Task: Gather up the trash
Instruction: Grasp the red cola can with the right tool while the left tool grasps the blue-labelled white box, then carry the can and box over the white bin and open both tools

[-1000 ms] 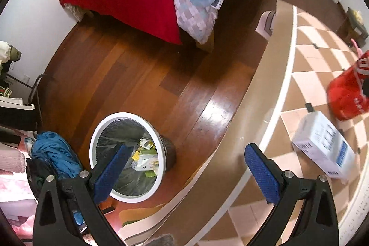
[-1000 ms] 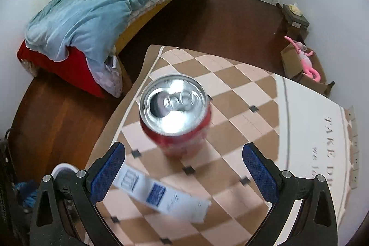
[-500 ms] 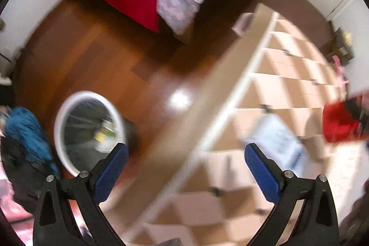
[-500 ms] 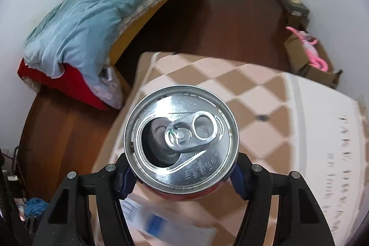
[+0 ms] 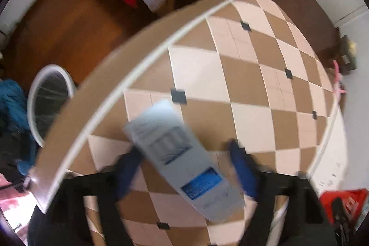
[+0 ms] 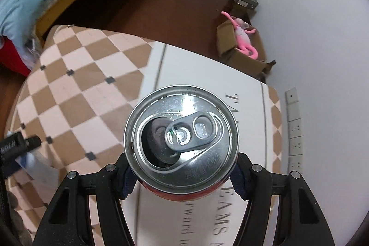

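With the right gripper (image 6: pixel 182 179) pinched tight on the soda can (image 6: pixel 181 138), we see its round aluminium lid, pull tab bent back over the open mouth, and a red body just showing below the rim. Under it the counter (image 6: pixel 92 89) wears a brown-and-cream checked cloth with small black diamonds, and a white panel reads "TA…", "…EAMS", only partly legible. Our left gripper (image 5: pixel 184 167) is blurred, blue pads wide apart either side of a flat white carton (image 5: pixel 182 158) with a blue label, print unreadable, lying on the counter. The round white-rimmed bin (image 5: pixel 49 98) stands on the wooden floor beside it.
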The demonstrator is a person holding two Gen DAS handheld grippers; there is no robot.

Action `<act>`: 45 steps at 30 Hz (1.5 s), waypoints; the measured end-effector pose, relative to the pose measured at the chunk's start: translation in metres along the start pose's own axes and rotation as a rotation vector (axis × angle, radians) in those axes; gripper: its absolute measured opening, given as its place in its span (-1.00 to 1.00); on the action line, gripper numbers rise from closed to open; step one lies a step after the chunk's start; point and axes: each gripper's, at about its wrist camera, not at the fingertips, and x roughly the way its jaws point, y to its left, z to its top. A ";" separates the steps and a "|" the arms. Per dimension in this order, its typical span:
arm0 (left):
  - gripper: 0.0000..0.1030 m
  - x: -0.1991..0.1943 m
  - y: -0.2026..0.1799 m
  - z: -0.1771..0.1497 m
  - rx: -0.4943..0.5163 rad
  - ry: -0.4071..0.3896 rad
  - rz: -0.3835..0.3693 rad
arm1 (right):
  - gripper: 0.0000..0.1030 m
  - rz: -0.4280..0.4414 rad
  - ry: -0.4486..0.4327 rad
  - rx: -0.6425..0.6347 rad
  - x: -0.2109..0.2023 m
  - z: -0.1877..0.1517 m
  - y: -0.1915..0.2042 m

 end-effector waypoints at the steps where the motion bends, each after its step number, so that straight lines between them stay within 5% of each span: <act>1: -0.26 -0.002 -0.002 -0.001 0.006 -0.009 -0.003 | 0.31 0.001 -0.001 0.002 -0.002 0.000 0.000; 6: -0.35 -0.013 0.002 -0.010 0.060 -0.048 -0.056 | 0.31 0.025 -0.033 -0.001 -0.013 -0.008 -0.002; 14: -0.36 -0.081 0.051 -0.023 0.155 -0.227 -0.150 | 0.31 0.105 -0.133 0.000 -0.064 -0.030 0.014; 19: -0.36 -0.135 0.108 -0.014 0.202 -0.366 -0.170 | 0.31 0.228 -0.205 0.026 -0.113 -0.048 0.038; 24: -0.36 -0.172 0.178 -0.014 0.219 -0.484 -0.113 | 0.31 0.395 -0.251 0.019 -0.163 -0.075 0.089; 30: -0.36 -0.173 0.285 -0.011 0.164 -0.457 -0.048 | 0.31 0.597 -0.223 -0.065 -0.199 -0.110 0.190; 34: -0.36 -0.144 0.348 0.002 0.124 -0.367 -0.016 | 0.31 0.657 -0.155 -0.154 -0.199 -0.134 0.271; 44: -0.31 -0.061 0.413 0.030 0.026 -0.133 -0.091 | 0.32 0.680 0.055 -0.222 -0.142 -0.154 0.408; 45: -0.12 -0.057 0.414 0.031 0.024 -0.127 -0.089 | 0.33 0.677 0.072 -0.215 -0.135 -0.153 0.414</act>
